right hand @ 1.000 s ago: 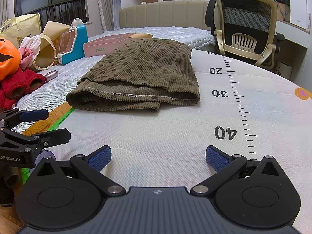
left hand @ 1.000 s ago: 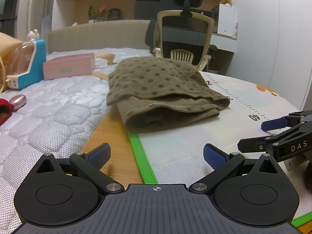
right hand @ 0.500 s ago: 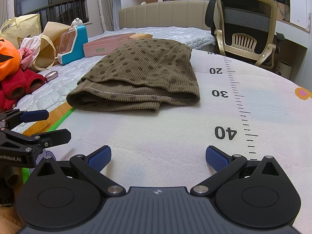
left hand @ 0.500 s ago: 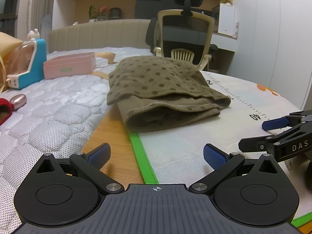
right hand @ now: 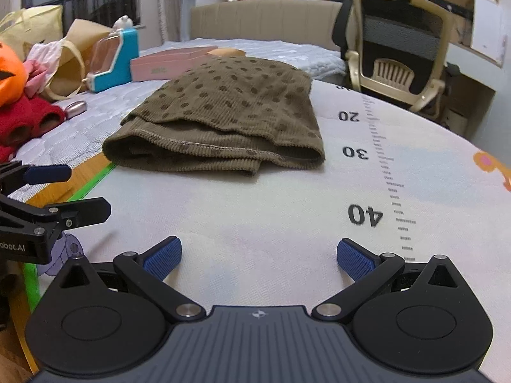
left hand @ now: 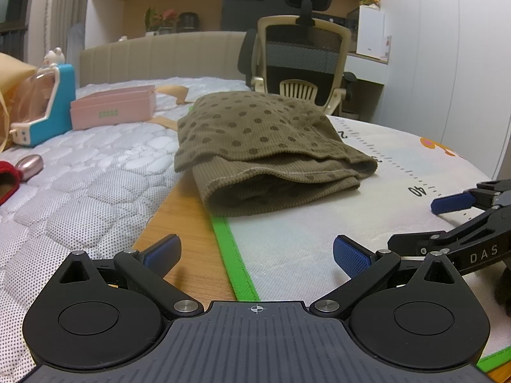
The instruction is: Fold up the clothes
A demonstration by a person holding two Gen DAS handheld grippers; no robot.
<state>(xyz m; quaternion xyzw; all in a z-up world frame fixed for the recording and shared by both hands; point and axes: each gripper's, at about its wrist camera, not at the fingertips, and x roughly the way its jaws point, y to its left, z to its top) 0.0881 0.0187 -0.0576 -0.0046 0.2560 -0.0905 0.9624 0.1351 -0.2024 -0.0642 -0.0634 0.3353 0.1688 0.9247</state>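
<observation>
folded garment [left hand: 268, 156], olive-brown ribbed knit with darker dots, lies on a white mat [left hand: 319, 236] printed with a ruler scale, its left edge hanging over the mat's green border [left hand: 236, 265] onto a wooden board [left hand: 182, 223] laid on a quilted mattress [left hand: 80, 188]. left gripper [left hand: 257, 253] and right gripper [right hand: 258, 253] sit low on the near side of the mat, side by side, both with blue pads spread wide and nothing between them, well short of the cloth. the piece appears already doubled into several layers, with hems stacked along the near edge. it looks soft, light and limp, likely to sag and slide apart if lifted by a single layer; the ribbed surface should give the pads good friction. a sound hold would be at the near corners, pinching all stacked layers together, one gripper per corner. beyond it stand a pink box [left hand: 111, 111], a blue-and-clear toy [left hand: 41, 108] and an office chair [left hand: 306, 63].
</observation>
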